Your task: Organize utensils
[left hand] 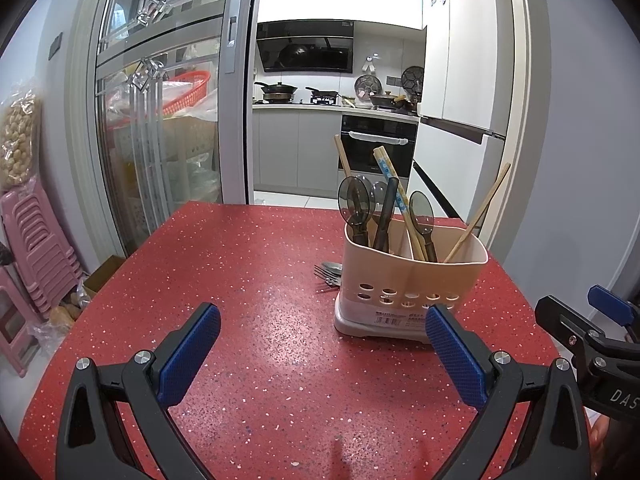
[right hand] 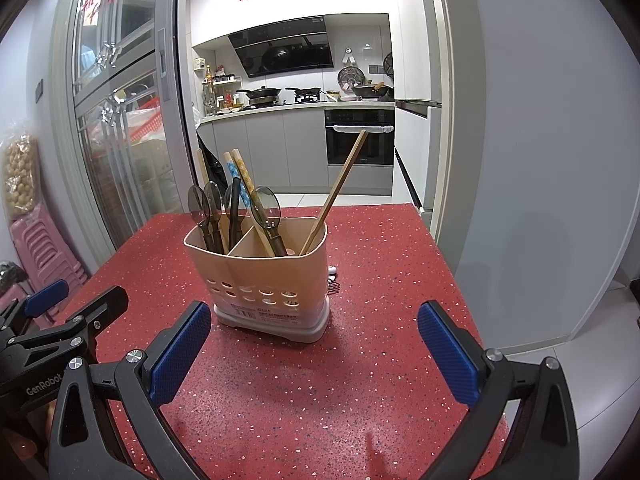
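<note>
- Here, nearest the lens, the left tongs (left hand: 323, 324) stand wide apart over the red speckled tabletop (left hand: 240, 264), gripping nothing.
- The right tongs (right hand: 314, 326) are likewise spread wide and empty, low over the same tabletop (right hand: 384, 264); each pair shows at the edge of the other's view, placing them side by side.
- Just ahead of both stands the beige utensil holder (left hand: 412, 276), upright, divided into two compartments and already stocked with dark translucent spoons (left hand: 354, 204) and chopsticks (left hand: 478, 216) that lean outward.
- From the left tongs the holder lies forward and to the right; from the right tongs the utensil holder (right hand: 260, 280) sits forward and slightly left.
- Beyond it lie the loose pieces the task appears to turn on: forks and a metal spoon (left hand: 330, 272), flat on the tabletop close against the holder's far side.
- In the left view their tines and bowl poke out past the holder's left edge, with the handles hidden behind it; the long axis seems to run across, behind the holder.
- In the right view only a sliver of the cutlery (right hand: 333, 286) shows at the holder's right rear corner.
- The left tongs look to have the clearer line, reaching round the holder's left side.
</note>
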Motion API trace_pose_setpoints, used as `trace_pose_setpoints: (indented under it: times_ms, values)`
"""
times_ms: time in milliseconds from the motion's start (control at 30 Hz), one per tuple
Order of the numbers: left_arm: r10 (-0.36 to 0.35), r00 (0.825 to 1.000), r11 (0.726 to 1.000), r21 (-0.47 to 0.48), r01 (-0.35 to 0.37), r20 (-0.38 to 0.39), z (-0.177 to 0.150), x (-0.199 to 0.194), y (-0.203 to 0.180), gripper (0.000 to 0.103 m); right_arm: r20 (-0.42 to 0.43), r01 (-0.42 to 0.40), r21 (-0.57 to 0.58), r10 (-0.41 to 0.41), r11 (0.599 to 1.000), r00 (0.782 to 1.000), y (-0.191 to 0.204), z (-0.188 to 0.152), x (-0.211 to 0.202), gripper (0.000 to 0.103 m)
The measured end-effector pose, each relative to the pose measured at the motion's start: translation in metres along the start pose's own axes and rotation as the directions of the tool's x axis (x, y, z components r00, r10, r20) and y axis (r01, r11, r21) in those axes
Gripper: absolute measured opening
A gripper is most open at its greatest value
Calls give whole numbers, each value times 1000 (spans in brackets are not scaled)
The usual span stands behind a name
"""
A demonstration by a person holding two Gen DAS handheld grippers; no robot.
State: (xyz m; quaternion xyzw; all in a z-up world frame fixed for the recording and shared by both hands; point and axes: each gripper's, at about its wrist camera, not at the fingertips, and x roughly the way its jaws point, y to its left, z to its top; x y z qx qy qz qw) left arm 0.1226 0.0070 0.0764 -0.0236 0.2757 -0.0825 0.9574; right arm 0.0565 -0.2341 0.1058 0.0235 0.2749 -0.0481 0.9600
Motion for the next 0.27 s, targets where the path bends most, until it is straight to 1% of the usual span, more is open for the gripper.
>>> trace_pose_setpoints:
  times_ms: [267]
  values:
    - [-10, 1000, 1000, 4, 10, 6, 0, -2, 1, 103, -3, -1, 4, 1, 1000, 1000, 3, -2, 0, 103]
